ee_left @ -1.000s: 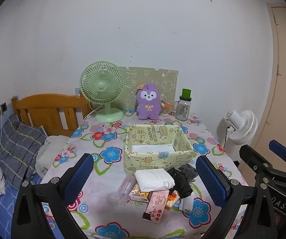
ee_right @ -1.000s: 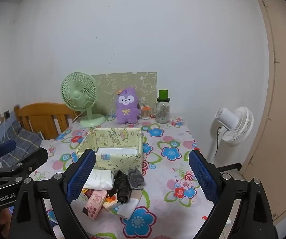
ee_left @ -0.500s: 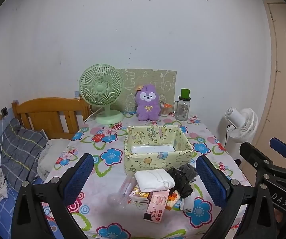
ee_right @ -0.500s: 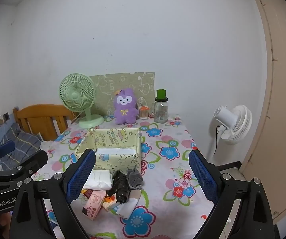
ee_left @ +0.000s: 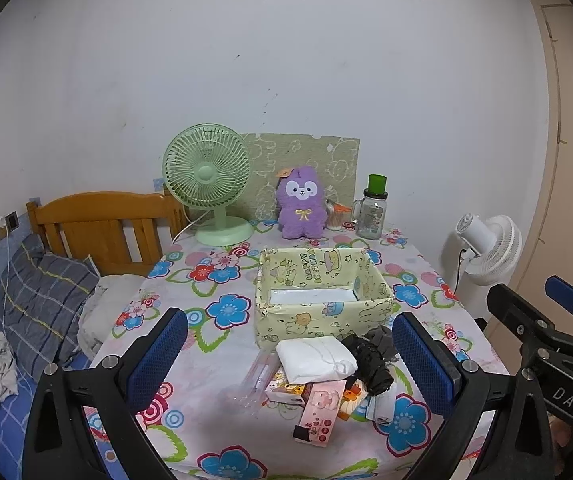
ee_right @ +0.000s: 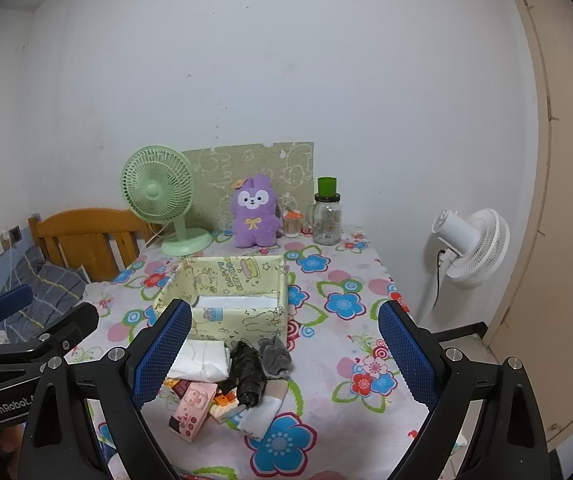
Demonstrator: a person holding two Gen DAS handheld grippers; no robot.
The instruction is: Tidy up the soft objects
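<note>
A yellow patterned box [ee_left: 320, 294] [ee_right: 230, 296] stands open on the flowered table [ee_left: 190, 292]. In front of it lies a pile: a white folded cloth packet [ee_left: 315, 360] [ee_right: 202, 360], a black rolled cloth [ee_left: 368, 364] [ee_right: 248, 372], a grey sock [ee_left: 380, 338] [ee_right: 275, 357], a pink packet [ee_left: 320, 410] [ee_right: 192, 406] and small boxes. My left gripper [ee_left: 292, 364] is open and empty, held above the table's near edge. My right gripper [ee_right: 282, 354] is open and empty, to the right of the left one.
At the table's back stand a green fan [ee_left: 208, 188], a purple plush toy [ee_left: 301, 208] and a glass jar with a green lid [ee_left: 372, 214]. A wooden bed headboard [ee_left: 102, 224] with pillows is left. A white floor fan [ee_left: 490, 248] stands right.
Both views have shifted slightly upward and back; the table items sit a little lower in frame. Both grippers stay open and empty.
</note>
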